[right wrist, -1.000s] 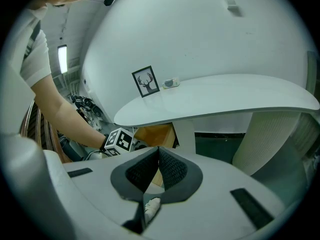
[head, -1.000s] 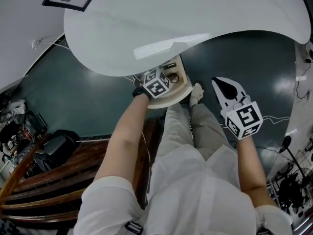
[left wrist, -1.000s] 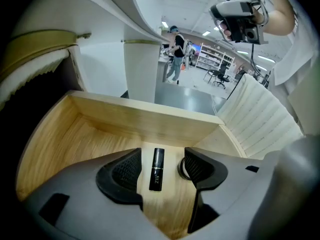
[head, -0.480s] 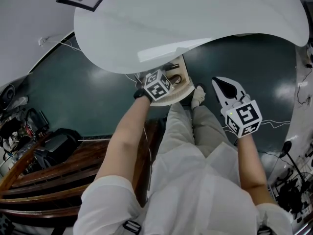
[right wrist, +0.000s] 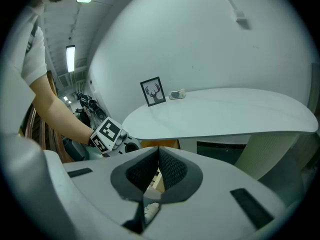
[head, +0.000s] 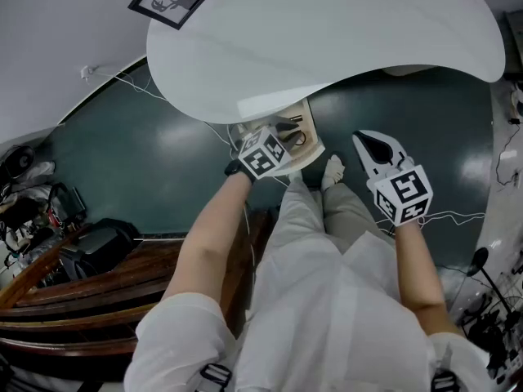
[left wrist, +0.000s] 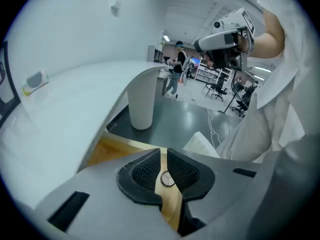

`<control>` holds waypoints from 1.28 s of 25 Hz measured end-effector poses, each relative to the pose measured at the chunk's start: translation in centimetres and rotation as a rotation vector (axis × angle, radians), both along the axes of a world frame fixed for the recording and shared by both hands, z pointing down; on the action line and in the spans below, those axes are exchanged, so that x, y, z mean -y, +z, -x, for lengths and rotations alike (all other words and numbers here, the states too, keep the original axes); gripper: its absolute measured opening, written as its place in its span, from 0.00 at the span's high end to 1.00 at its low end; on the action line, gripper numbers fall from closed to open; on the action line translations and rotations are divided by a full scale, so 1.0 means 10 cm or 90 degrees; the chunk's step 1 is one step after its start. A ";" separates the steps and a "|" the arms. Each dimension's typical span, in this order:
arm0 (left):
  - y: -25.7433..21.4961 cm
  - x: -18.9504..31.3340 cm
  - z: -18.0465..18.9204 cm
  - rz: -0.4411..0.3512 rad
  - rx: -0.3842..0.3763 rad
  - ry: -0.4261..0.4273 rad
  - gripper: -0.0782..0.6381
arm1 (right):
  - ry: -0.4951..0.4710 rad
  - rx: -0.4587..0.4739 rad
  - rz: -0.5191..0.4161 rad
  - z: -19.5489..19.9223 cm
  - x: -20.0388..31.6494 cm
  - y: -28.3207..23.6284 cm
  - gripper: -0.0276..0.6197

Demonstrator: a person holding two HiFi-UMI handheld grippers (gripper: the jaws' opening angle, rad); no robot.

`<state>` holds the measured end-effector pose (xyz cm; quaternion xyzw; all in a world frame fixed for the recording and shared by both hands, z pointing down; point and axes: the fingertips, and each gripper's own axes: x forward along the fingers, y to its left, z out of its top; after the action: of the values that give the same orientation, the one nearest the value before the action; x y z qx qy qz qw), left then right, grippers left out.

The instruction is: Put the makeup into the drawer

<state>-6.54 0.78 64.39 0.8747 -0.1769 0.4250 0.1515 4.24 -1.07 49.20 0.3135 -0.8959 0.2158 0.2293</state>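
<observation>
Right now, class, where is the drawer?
Head view, centre: the open wooden drawer sits under the white table's near edge, just left of the person's foot.

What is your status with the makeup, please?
Left gripper just closing, narrow gap, empty, above drawer. Right gripper shut, empty. Makeup in open drawer. Table overhangs drawer.

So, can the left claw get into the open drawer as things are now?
Probably yes. The left claw hangs right above the drawer, with nothing in between; the tabletop covers only its rear. Its jaws have just been closing, with nothing gripped.
</observation>
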 end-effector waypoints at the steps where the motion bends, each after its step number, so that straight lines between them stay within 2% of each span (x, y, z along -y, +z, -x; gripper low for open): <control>1: -0.08 0.00 -0.01 -0.007 -0.006 -0.006 0.82 | -0.001 0.001 -0.004 -0.01 -0.01 -0.04 0.94; 8: -0.81 0.00 0.01 -0.082 -0.068 -0.076 0.84 | -0.004 0.012 -0.035 -0.05 -0.02 -0.38 0.94; 18: -1.97 0.20 0.42 -0.227 -0.120 -0.183 0.87 | -0.020 0.034 -0.098 0.08 0.14 -0.94 0.94; 26: -2.95 0.34 0.93 -0.367 -0.171 -0.343 0.87 | -0.012 0.050 -0.170 0.11 0.39 -1.42 0.94; 32: -3.46 0.14 1.31 -0.437 -0.224 -0.461 0.87 | 0.007 0.069 -0.210 0.05 0.44 -1.72 0.94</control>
<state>-19.67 -0.66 29.79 0.8152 -0.5683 0.1099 0.0208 3.76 -5.43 32.05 0.3398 -0.9284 0.0838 0.1247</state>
